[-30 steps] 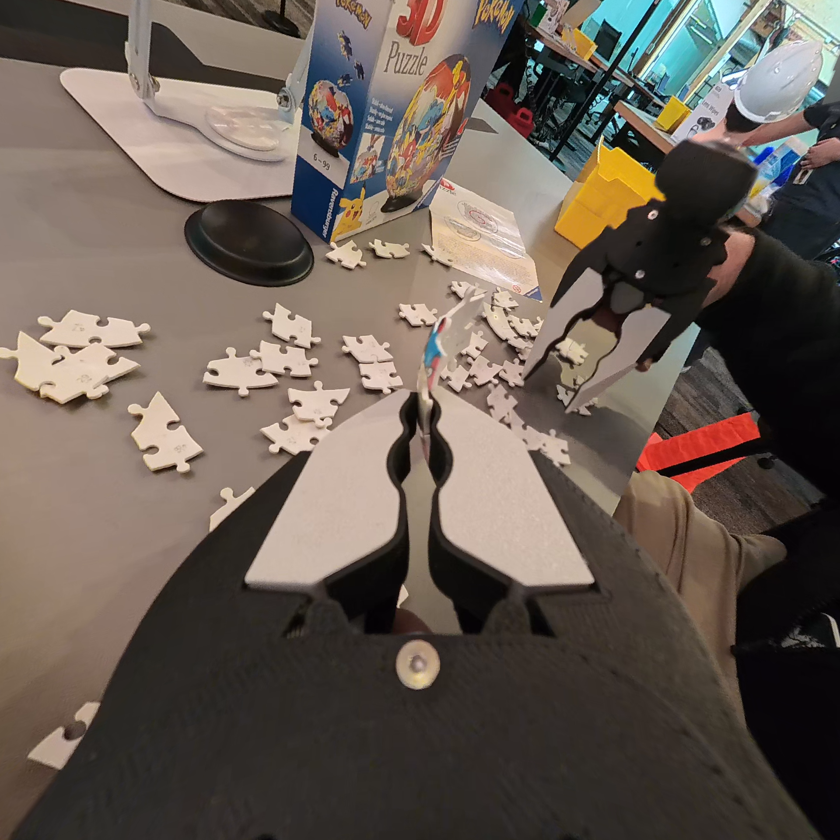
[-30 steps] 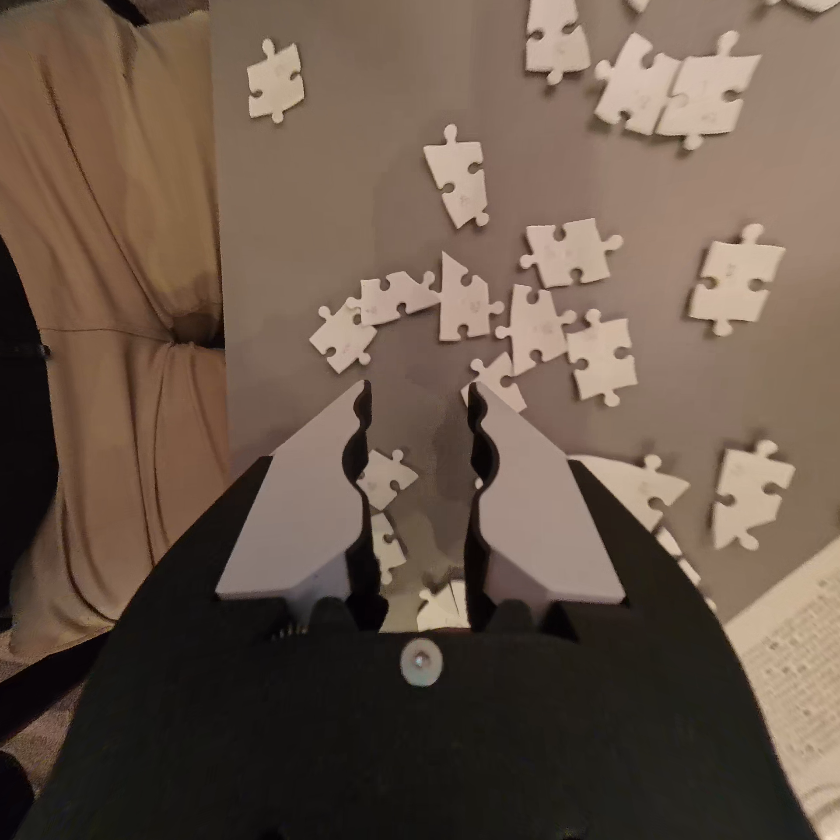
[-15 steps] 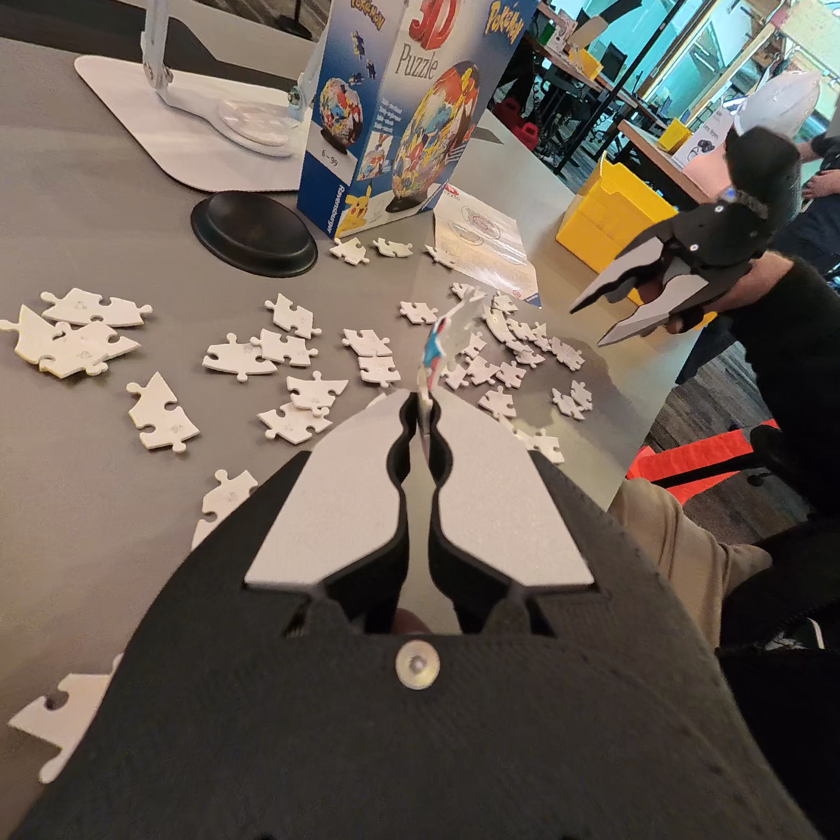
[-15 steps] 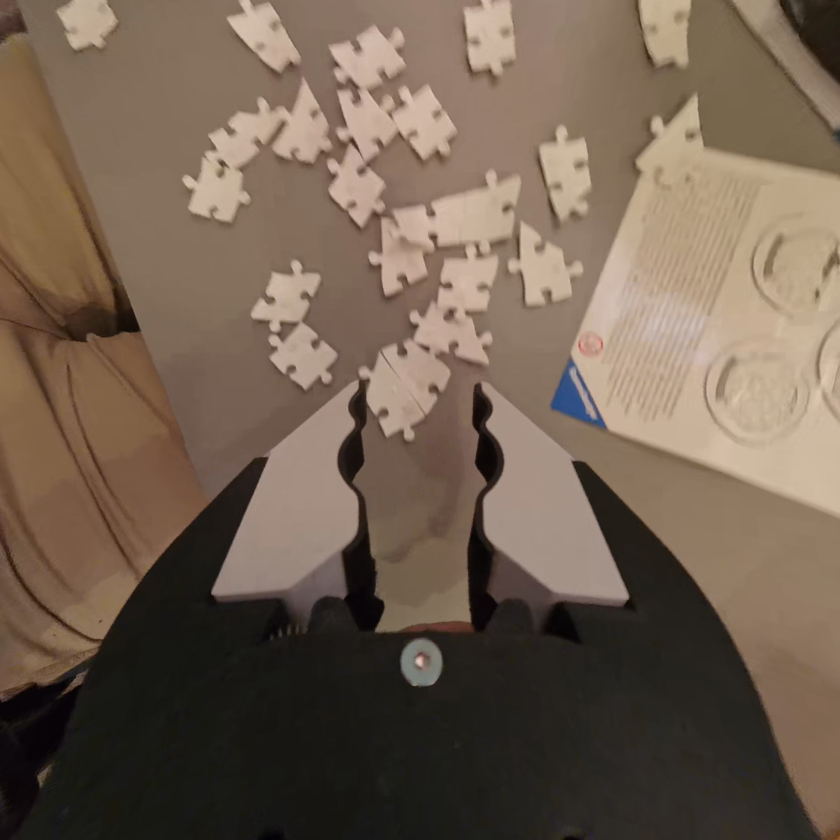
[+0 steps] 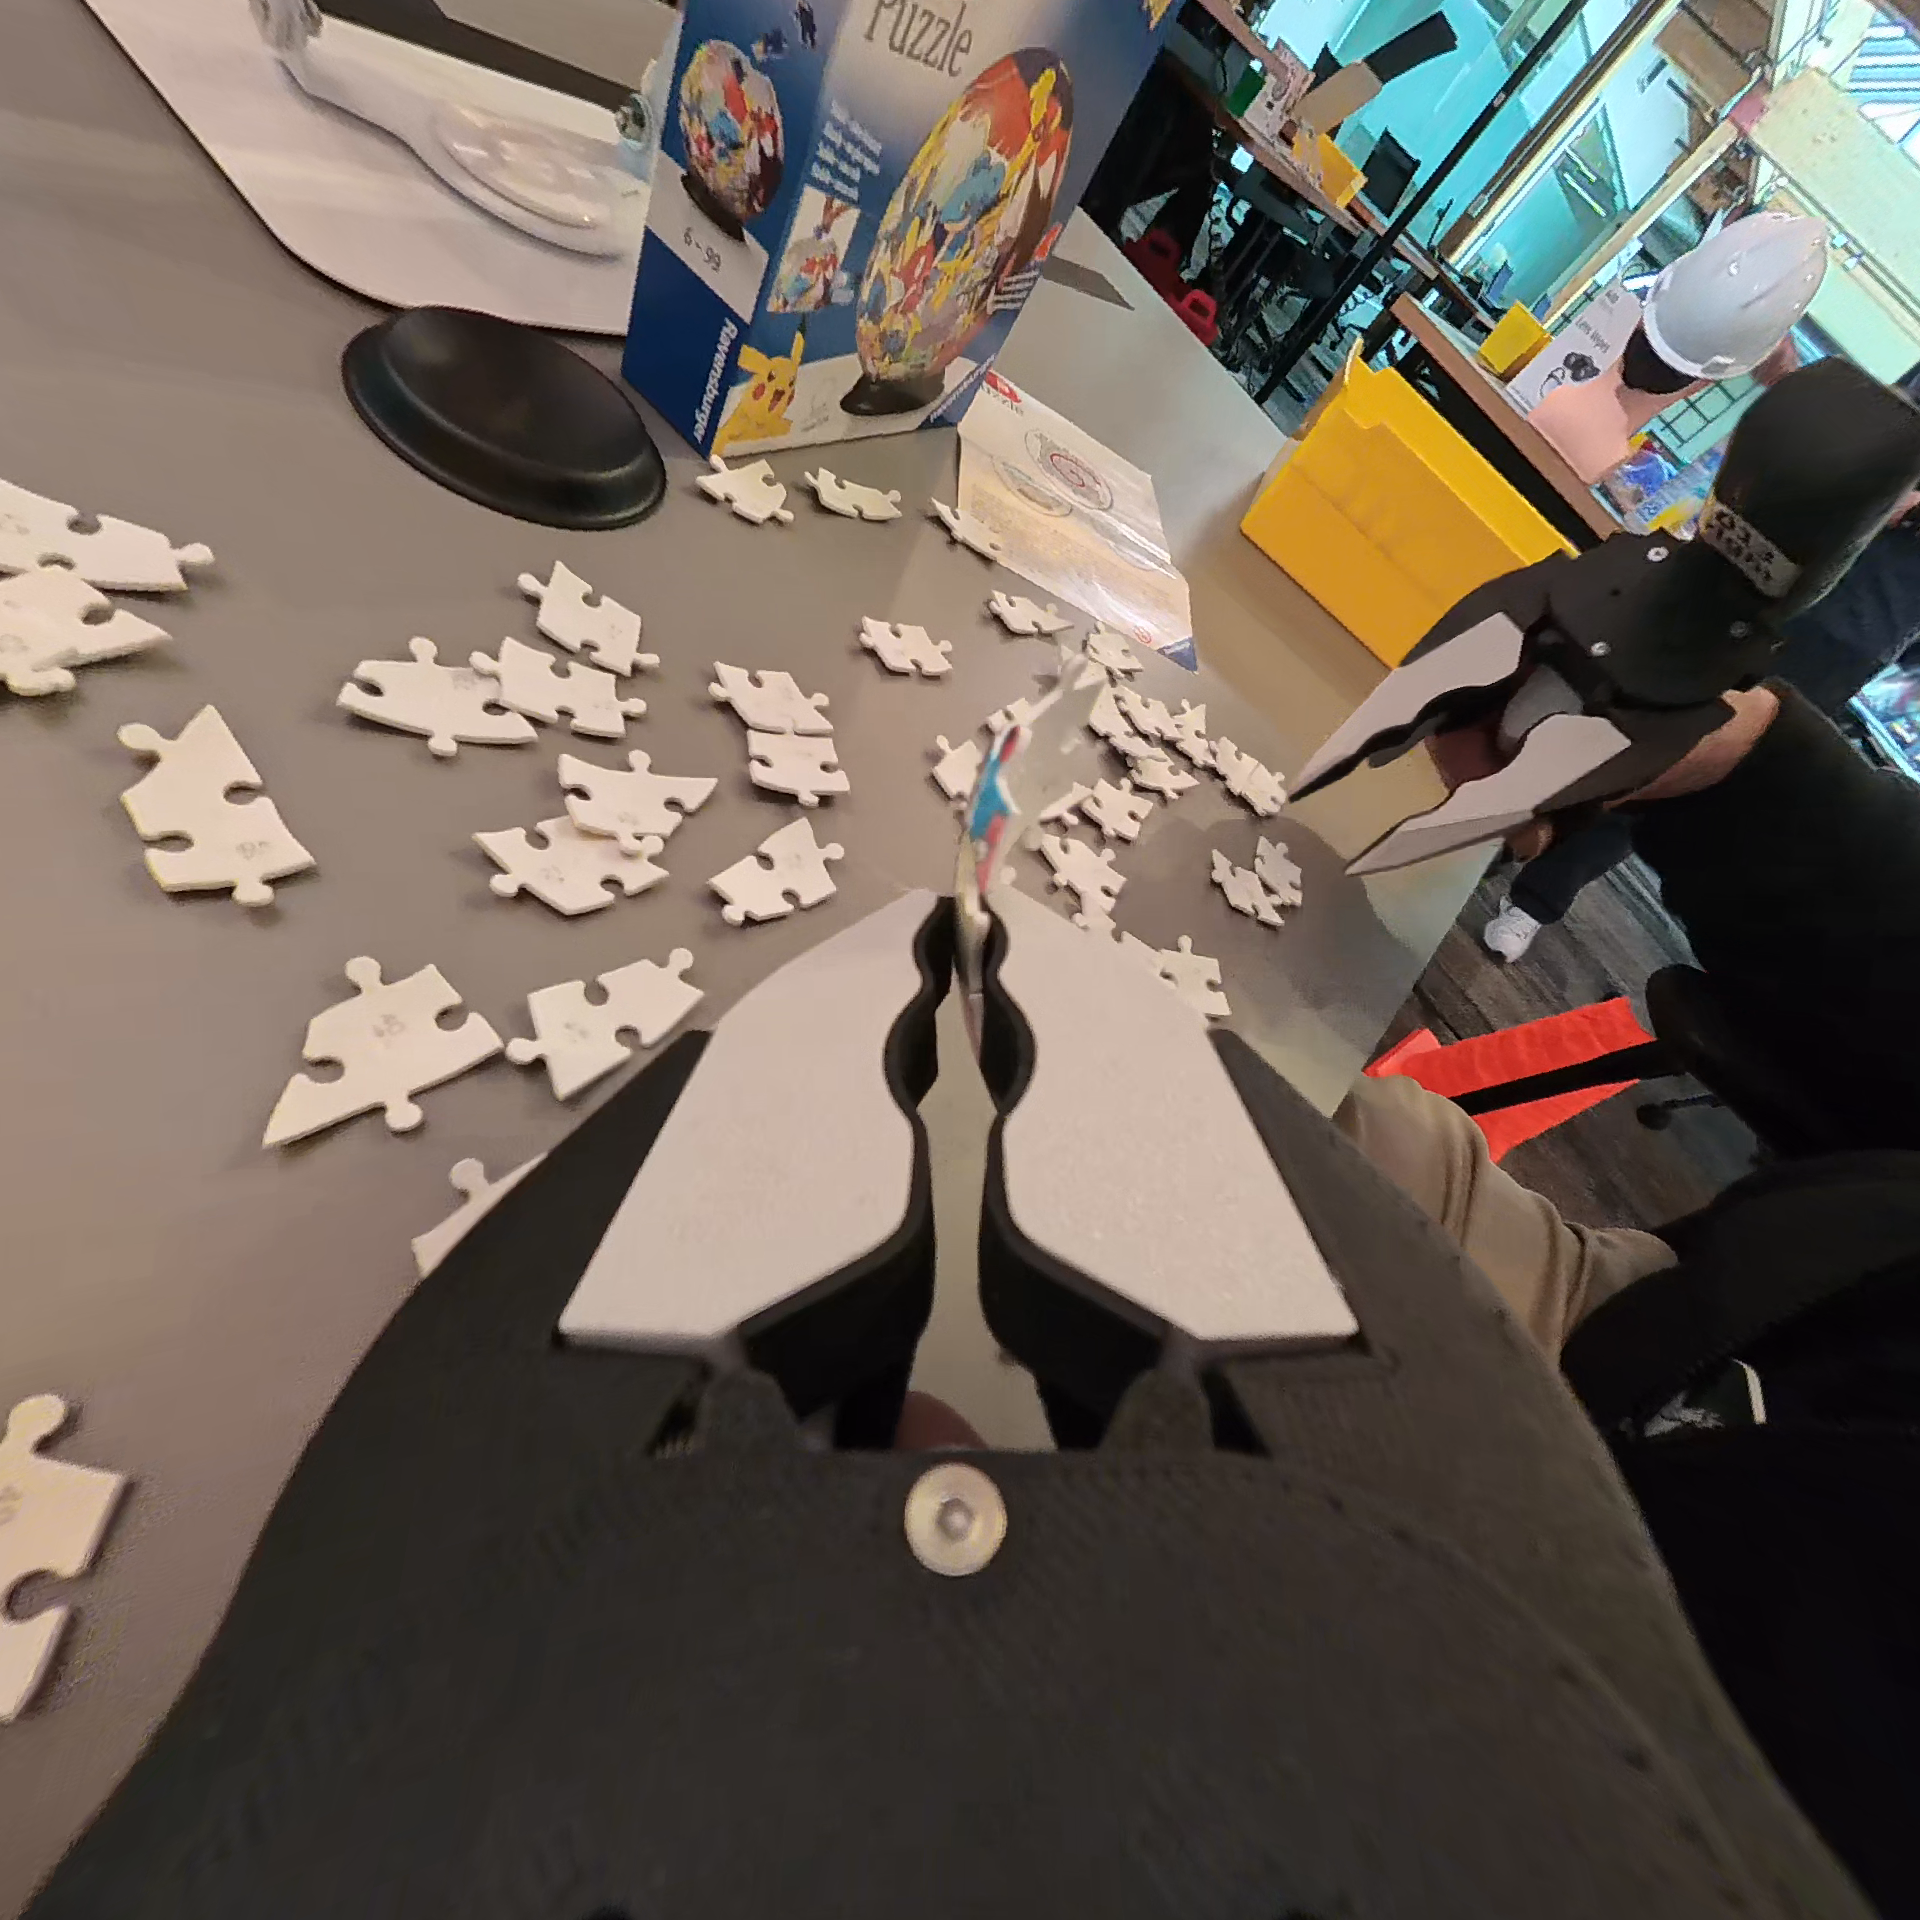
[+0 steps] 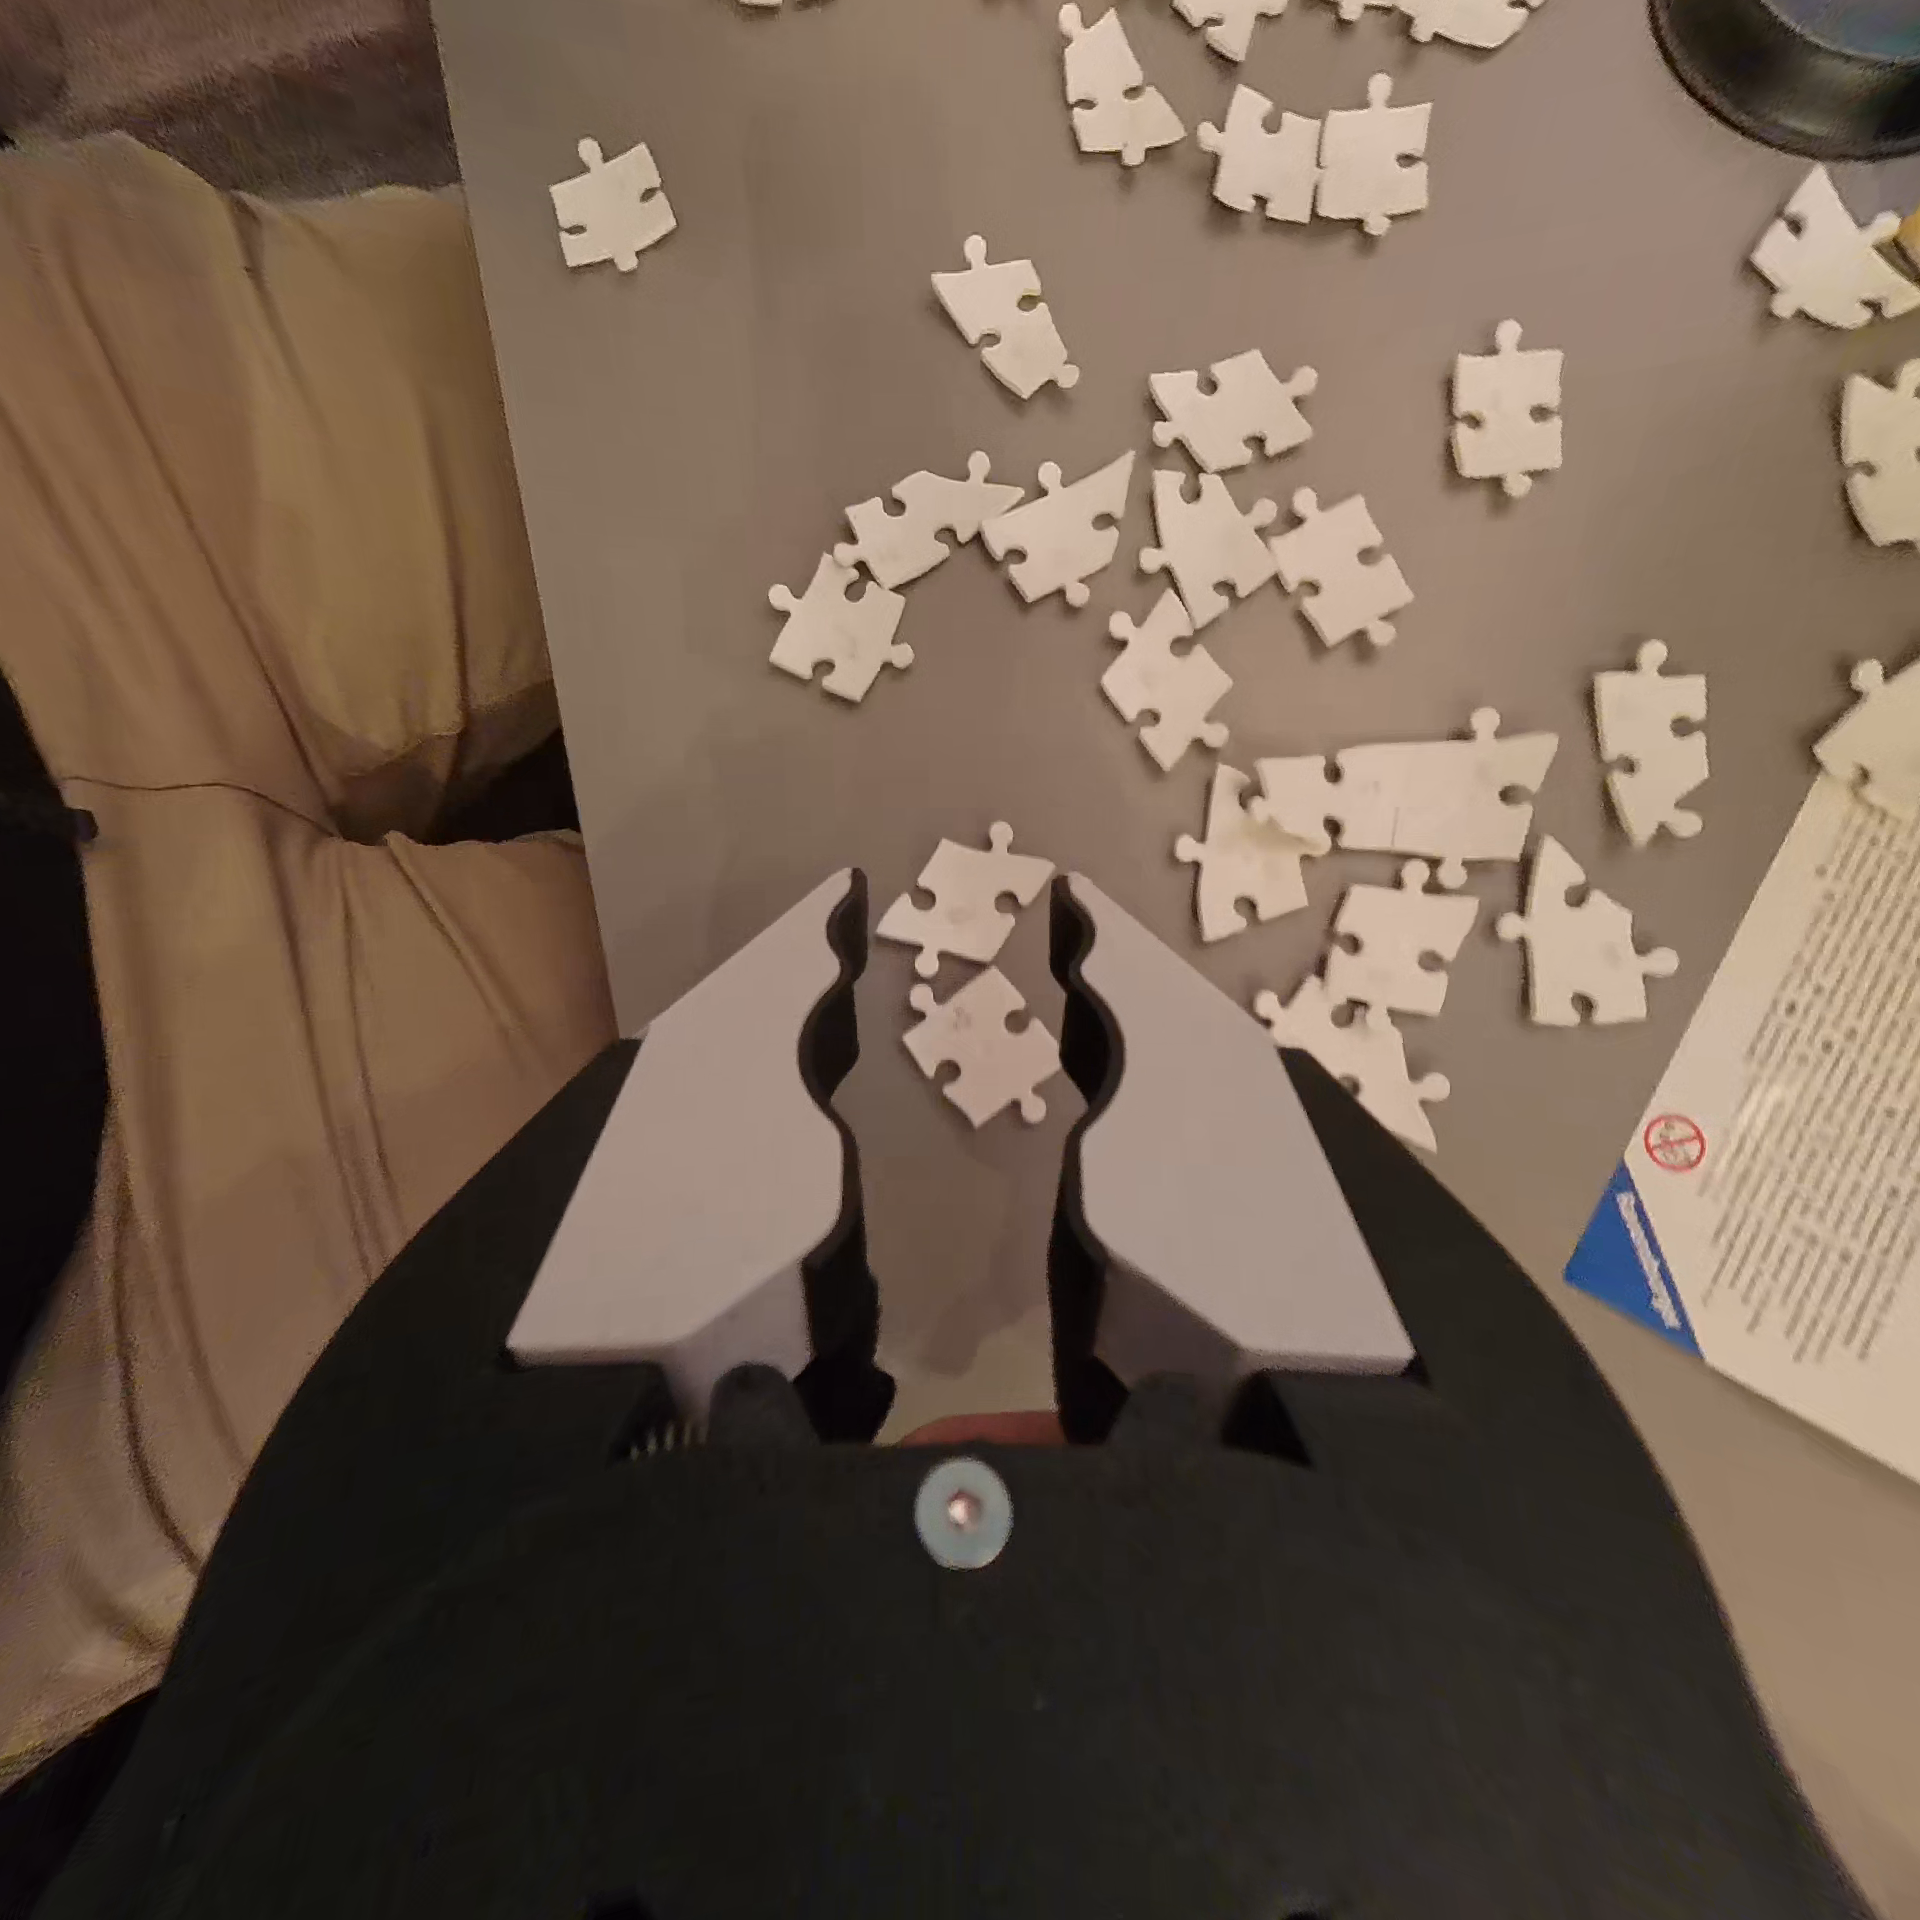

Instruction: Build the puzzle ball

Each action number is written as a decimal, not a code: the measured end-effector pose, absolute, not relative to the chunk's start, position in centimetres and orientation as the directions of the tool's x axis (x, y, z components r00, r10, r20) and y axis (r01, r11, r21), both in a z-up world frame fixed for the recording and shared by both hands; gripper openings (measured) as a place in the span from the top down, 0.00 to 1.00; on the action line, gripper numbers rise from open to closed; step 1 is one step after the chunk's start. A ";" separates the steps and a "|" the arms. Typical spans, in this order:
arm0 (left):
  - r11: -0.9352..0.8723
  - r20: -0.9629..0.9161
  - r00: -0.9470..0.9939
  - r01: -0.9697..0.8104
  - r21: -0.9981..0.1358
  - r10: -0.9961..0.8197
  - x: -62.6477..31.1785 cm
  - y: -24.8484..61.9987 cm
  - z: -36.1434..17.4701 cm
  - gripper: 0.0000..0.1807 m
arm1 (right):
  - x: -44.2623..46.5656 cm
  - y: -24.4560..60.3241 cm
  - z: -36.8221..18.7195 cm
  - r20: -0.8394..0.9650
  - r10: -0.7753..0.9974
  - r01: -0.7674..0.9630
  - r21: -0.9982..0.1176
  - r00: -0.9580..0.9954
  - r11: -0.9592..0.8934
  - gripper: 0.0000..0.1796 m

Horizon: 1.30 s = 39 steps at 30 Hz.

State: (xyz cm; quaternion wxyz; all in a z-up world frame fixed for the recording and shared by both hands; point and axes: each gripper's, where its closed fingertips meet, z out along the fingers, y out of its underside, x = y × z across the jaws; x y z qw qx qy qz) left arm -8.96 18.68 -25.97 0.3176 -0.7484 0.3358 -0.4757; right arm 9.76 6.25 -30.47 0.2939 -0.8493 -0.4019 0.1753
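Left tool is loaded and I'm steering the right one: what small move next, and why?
Probably lower the right tool onto the piece lying between its open tips and close on it. The left tool already pinches a coloured piece upright, so it needs a mate, and the right one is empty above the table.

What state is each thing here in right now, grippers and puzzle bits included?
Left hand-held gripper: shut on the coloured puzzle piece.
Coloured puzzle piece: held upright, off the table.
Right hand-held gripper: open, empty, above the table.
Loose pieces: white side up, scattered.
Puzzle box: standing.
Black stand: empty.
Instruction sheet: lying flat.
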 end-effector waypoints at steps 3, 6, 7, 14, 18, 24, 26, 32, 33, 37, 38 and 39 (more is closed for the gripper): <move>-0.564 0.489 0.320 -0.210 -0.799 -0.812 -9.0 18.6 -26.0 0.99 | 8.7 7.0 -31.0 -0.036 0.782 0.584 -0.643 0.623 -0.495 0.81; -0.563 0.487 0.339 -0.180 -0.806 -0.805 -9.8 19.4 -25.6 0.99 | 9.9 8.2 -31.1 0.003 0.742 0.564 -0.651 0.670 -0.507 0.80; -0.568 0.493 0.345 -0.160 -0.807 -0.798 -10.1 19.7 -25.4 0.99 | 10.3 8.6 -30.8 -0.001 0.725 0.543 -0.662 0.689 -0.517 0.79; -0.573 0.522 0.361 -0.042 -0.819 -0.773 -11.8 21.4 -23.7 0.99 | 6.5 8.8 -29.7 -0.012 0.780 0.527 -0.730 0.626 -0.435 0.77; -0.574 0.522 0.365 -0.042 -0.818 -0.771 -12.1 21.5 -24.1 0.99 | 2.5 8.7 -31.1 0.003 0.810 0.587 -0.691 0.587 -0.422 0.78; -0.583 0.529 0.369 -0.045 -0.811 -0.764 -12.7 21.6 -24.7 0.99 | 2.1 8.8 -33.6 0.008 0.797 0.645 -0.592 0.604 -0.484 0.83; -0.594 0.542 0.366 -0.037 -0.804 -0.757 -12.8 21.6 -24.9 0.99 | 3.2 9.1 -33.8 0.028 0.792 0.656 -0.578 0.610 -0.485 0.84; -0.611 0.562 0.349 -0.042 -0.790 -0.750 -12.2 21.4 -25.4 0.98 | 6.4 11.9 -31.8 -0.023 0.733 0.561 -0.627 0.680 -0.540 0.83; -0.615 0.568 0.344 -0.038 -0.787 -0.748 -12.0 21.4 -25.4 0.98 | 6.6 13.3 -30.9 -0.040 0.711 0.520 -0.653 0.702 -0.551 0.82; -0.618 0.571 0.334 -0.047 -0.785 -0.751 -11.5 21.2 -25.6 0.98 | 7.9 19.3 -30.3 0.023 0.652 0.502 -0.659 0.758 -0.560 0.80; -0.619 0.574 0.330 -0.044 -0.784 -0.750 -11.3 21.1 -25.5 0.99 | 8.1 20.5 -30.8 0.025 0.645 0.503 -0.649 0.764 -0.571 0.80; -0.622 0.578 0.326 -0.041 -0.782 -0.748 -11.2 21.0 -25.5 0.98 | 8.4 21.5 -31.4 0.017 0.639 0.502 -0.635 0.769 -0.587 0.80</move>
